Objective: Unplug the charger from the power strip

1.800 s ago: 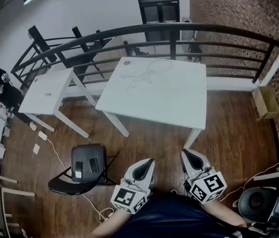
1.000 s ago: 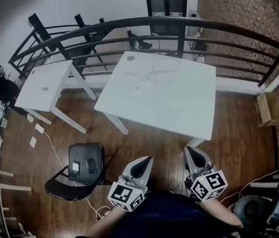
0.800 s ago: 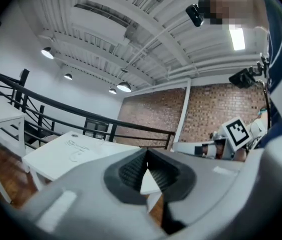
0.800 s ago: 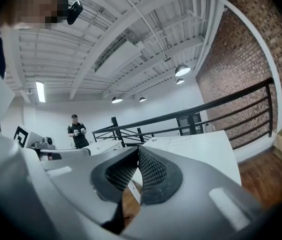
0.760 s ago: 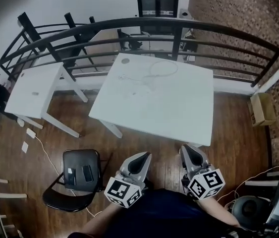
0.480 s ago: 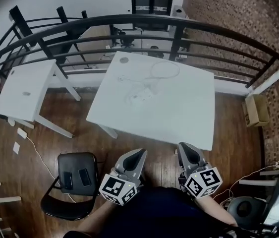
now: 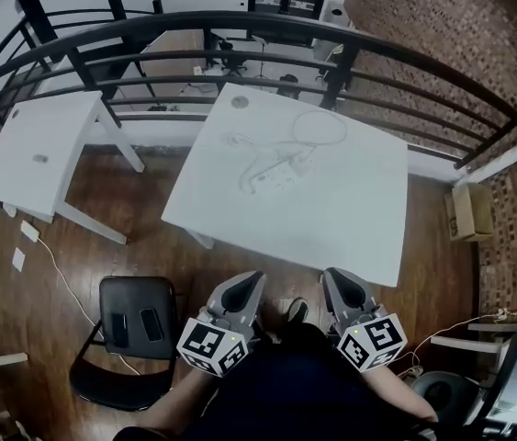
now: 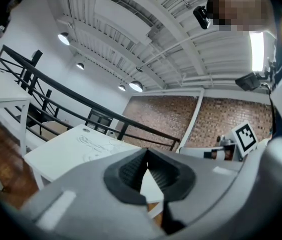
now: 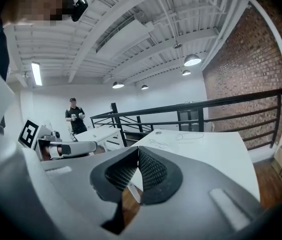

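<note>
A white power strip (image 7: pixel 271 178) lies on the big white table (image 7: pixel 350 219), toward its far half. A small white charger (image 7: pixel 302 164) sits at the strip's right end, and a thin white cable (image 7: pixel 320 127) loops behind it. My left gripper (image 7: pixel 249 279) and right gripper (image 7: pixel 333 277) hover side by side over the floor, short of the table's near edge, both shut and empty. In the left gripper view the left gripper's (image 8: pixel 147 155) jaws meet in front of the table (image 8: pixel 70 146). In the right gripper view the right gripper (image 9: pixel 136 151) is likewise shut.
A smaller white table (image 7: pixel 38 150) stands to the left. A black chair (image 7: pixel 134 324) with two phones on it sits at my near left. A black railing (image 7: pixel 240 26) runs behind the tables, a cardboard box (image 7: pixel 469 211) lies at right. A person (image 9: pixel 74 115) stands far off.
The big table has come closer and the power strip shows more clearly. Both grippers have moved forward toward the table, still shut and side by side.
</note>
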Available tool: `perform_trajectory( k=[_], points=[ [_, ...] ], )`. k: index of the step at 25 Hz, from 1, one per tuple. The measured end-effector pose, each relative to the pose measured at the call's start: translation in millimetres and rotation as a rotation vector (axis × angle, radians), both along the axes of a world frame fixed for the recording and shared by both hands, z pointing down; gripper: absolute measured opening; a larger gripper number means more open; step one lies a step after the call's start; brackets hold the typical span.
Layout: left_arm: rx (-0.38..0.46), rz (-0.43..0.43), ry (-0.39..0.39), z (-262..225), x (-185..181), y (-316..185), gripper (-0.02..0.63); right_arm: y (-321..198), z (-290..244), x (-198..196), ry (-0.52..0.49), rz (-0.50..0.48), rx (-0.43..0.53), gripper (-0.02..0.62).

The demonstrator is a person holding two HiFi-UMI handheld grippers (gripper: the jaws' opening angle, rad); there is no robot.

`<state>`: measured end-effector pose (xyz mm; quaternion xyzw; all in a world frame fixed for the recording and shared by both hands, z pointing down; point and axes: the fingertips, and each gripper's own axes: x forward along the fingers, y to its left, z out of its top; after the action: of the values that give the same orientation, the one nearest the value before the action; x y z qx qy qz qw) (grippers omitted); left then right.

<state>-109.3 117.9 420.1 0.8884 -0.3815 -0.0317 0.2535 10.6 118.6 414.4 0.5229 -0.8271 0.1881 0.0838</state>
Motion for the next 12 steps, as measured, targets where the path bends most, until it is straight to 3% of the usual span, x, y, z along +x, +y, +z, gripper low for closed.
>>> perform_trajectory(
  k=[12],
  points=[
    [0.006, -0.051, -0.068, 4, 13, -29, 0.006, -44, 4, 5, -0.059, -0.078, 0.027, 0.011]
  ],
)
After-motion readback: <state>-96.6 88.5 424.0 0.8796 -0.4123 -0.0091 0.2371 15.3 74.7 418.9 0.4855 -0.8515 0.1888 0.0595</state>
